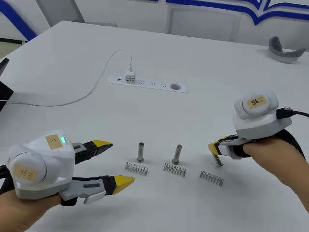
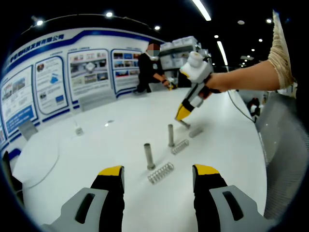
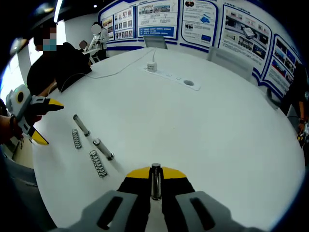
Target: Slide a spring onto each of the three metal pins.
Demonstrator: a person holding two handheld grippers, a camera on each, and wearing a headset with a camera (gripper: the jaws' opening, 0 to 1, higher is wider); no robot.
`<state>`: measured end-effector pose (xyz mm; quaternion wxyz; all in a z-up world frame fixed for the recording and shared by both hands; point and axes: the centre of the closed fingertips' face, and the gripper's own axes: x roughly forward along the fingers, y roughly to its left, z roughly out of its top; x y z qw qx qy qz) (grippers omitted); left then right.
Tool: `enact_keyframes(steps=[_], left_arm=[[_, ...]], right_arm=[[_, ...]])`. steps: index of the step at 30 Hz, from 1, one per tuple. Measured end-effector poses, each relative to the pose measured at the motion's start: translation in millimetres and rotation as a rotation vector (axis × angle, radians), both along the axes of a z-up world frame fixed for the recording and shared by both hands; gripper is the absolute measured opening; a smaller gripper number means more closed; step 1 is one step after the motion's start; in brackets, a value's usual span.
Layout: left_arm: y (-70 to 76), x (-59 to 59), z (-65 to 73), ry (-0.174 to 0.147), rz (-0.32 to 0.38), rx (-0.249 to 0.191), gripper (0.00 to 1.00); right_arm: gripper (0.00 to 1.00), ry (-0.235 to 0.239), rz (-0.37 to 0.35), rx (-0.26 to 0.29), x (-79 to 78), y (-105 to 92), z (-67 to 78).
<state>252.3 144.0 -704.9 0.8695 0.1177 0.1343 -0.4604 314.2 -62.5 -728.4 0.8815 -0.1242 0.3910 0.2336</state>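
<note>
**Metal pin in the right jaws, no spring fitted yet**

Two pins stand upright and bare on the table (image 1: 203,96): the middle pin (image 1: 177,154) and, to the left of it, the left pin (image 1: 140,152). The three springs lie flat in one row on the person's side of the middle pin. The middle spring (image 1: 174,169) is just in front of it, the left spring (image 1: 136,168) further left, and the right spring (image 1: 211,178) further right.

The right gripper (image 1: 216,148) is to the right of the middle pin, near but apart. Its jaws are closed tight on the third pin (image 1: 218,158), gripping it near the upper end. The pin hangs tilted, with its lower end about in line with the foot of the middle pin. Whether it touches the table I cannot tell. The left gripper (image 1: 118,162) is to the left of the middle pin, further from it than the left pin. Its jaws are wide apart with nothing between them.

I judge the task to be at its beginning. The step in hand is the third pin, either to be stood upright or to be held ready for a spring. The next move, I think, asks the left gripper to close on one spring without crushing it. It must then lift the spring, line its open end with a pin top and let it slide down. The coil looks light and may roll away.
</note>
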Motion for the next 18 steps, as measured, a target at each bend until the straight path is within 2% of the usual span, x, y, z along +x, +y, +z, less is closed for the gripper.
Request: enact_keyframes(steps=[9,18], left_arm=[[-2.4,1.2,4.4,-0.013,-0.008,0.001,0.58],[-2.0,-1.3,7.8,-0.024,-0.01,0.007,0.57]], right_arm=[[0.08,-0.028,-0.007,0.017,-1.8,-0.7,8.3],[0.08,-0.05,-0.017,0.03,-12.9,-4.2,13.1]])
